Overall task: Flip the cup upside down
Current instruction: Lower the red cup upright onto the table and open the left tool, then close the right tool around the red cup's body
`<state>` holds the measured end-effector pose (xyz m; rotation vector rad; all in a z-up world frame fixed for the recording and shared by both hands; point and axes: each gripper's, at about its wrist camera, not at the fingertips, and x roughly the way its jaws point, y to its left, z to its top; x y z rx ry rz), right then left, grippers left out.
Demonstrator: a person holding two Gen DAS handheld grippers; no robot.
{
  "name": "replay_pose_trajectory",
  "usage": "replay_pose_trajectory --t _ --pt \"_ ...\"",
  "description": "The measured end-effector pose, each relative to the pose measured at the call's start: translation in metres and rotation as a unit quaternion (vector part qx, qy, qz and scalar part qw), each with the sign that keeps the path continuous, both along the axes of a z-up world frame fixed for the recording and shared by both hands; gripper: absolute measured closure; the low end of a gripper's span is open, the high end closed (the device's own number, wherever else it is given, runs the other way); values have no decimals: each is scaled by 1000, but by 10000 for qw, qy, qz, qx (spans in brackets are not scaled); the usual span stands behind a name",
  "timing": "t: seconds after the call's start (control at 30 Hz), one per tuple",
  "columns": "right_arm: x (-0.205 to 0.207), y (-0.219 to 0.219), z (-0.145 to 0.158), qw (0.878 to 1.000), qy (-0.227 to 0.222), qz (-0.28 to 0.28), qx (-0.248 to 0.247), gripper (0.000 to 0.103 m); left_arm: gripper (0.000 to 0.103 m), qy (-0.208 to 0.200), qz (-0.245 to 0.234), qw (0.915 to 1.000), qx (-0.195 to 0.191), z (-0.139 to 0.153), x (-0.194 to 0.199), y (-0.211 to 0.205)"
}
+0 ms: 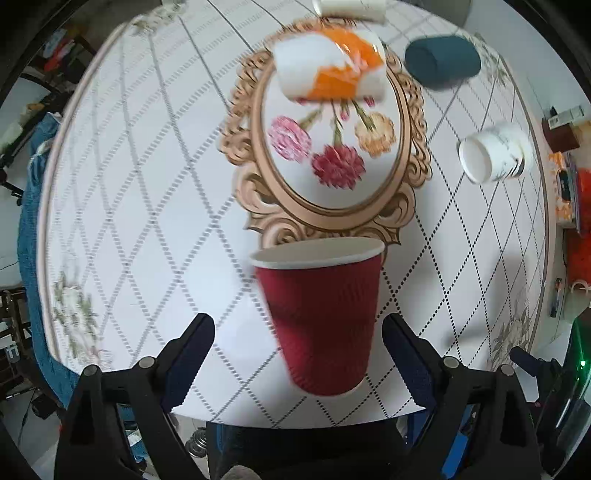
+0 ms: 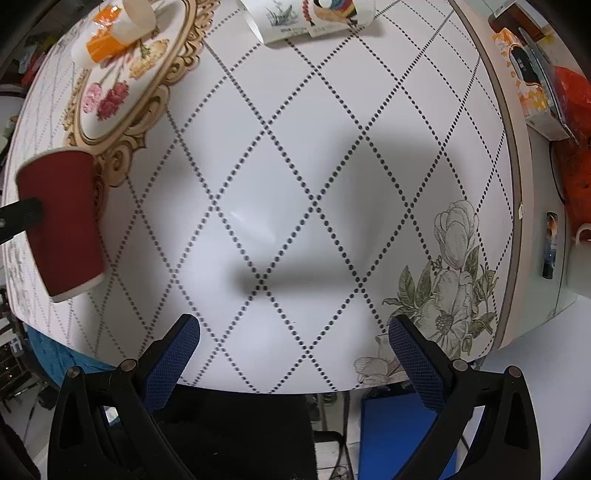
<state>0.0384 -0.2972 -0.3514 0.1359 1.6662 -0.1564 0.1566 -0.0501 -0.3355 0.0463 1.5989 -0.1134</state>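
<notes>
A dark red ribbed paper cup (image 1: 320, 314) with a white rim stands on the white table between the fingers of my left gripper (image 1: 297, 345). The fingers are spread wide and do not touch it. In the left wrist view the rim points up the frame; in the right wrist view the cup (image 2: 61, 221) is at the far left with its white rim at the lower end. A left gripper finger (image 2: 22, 214) shows beside it there. My right gripper (image 2: 293, 343) is open and empty above the table's near edge.
The table (image 2: 295, 184) has a dotted diamond pattern and a gold-framed flower print (image 1: 332, 147). An orange and white cup (image 1: 328, 66), a dark teal cup (image 1: 441, 61) and a white cup (image 1: 493, 153) stand further back. Printed mugs (image 2: 310, 16) are at the far edge.
</notes>
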Motion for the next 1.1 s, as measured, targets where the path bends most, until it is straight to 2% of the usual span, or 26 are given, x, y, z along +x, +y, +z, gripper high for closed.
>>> replay_pose_trajectory --t 0.23,0.47,0.7,1.1 --pt "4 24 43 9991 -316 27 279 0 10 -325 124 9992 214 33 -23 43" --pt "9 61 83 9964 -644 300 456 0 10 -404 359 9980 328 40 -38 72" --pt "22 101 84 9943 -743 599 472 0 10 -403 636 9966 330 40 -49 108" --pt "38 151 75 9924 -559 1061 265 0 10 -203 1083 9937 198 16 -55 156"
